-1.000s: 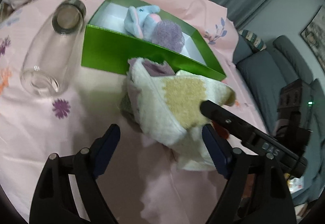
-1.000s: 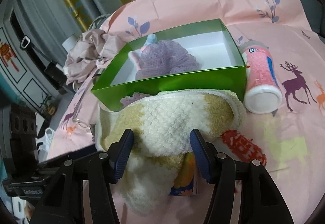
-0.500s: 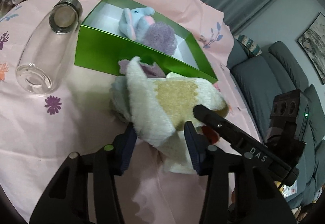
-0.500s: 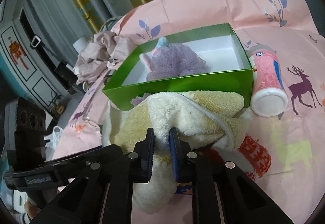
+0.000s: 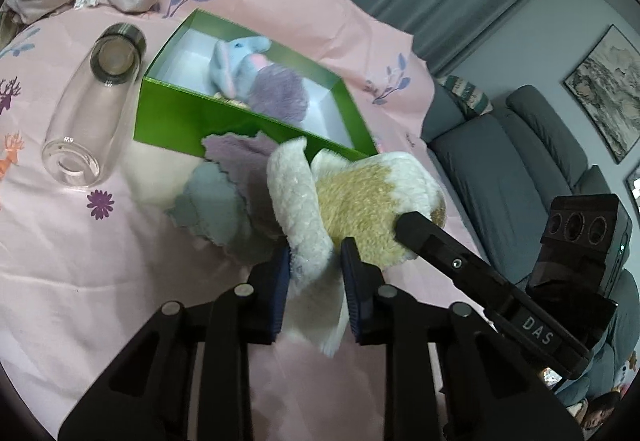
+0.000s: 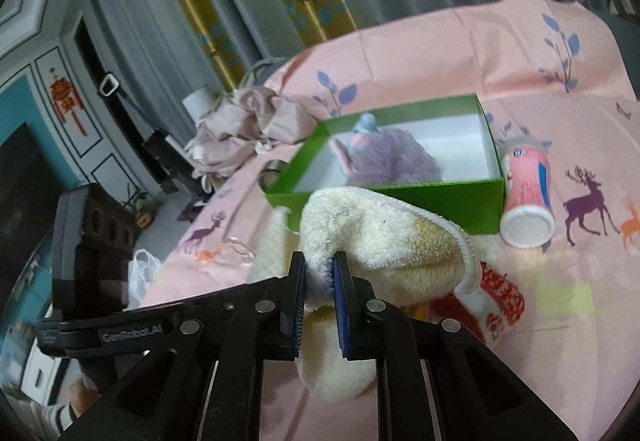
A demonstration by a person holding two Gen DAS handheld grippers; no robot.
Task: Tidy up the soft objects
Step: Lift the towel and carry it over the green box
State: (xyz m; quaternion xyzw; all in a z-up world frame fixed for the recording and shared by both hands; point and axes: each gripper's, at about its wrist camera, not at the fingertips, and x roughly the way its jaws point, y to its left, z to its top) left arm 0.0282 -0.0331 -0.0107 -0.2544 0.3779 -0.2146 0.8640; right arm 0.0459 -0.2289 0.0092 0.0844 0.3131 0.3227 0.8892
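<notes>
In the left wrist view, the left gripper (image 5: 314, 267) sits at lower centre, and its fingers have just been closing; they now pinch a fold of the fluffy cream-and-tan fleece cloth (image 5: 360, 197), which bulges up and to the right above the blue pads. The right gripper (image 5: 404, 221) enters from the lower right, its tip buried in the tan patch of the same cloth. In the right wrist view that gripper (image 6: 320, 275) also has its fingers nipped tight on a cream fold, and the cloth (image 6: 384, 237) swells to the right of them. Behind the cloth, toward upper centre, stands the open green cardboard box (image 5: 224, 123) on the pink patterned table (image 5: 80, 281), holding a blue plush toy (image 5: 236, 61) and a purple fuzzy ball (image 5: 280, 97). Grey and mauve rags (image 5: 216, 201) lie left of the cloth.
</notes>
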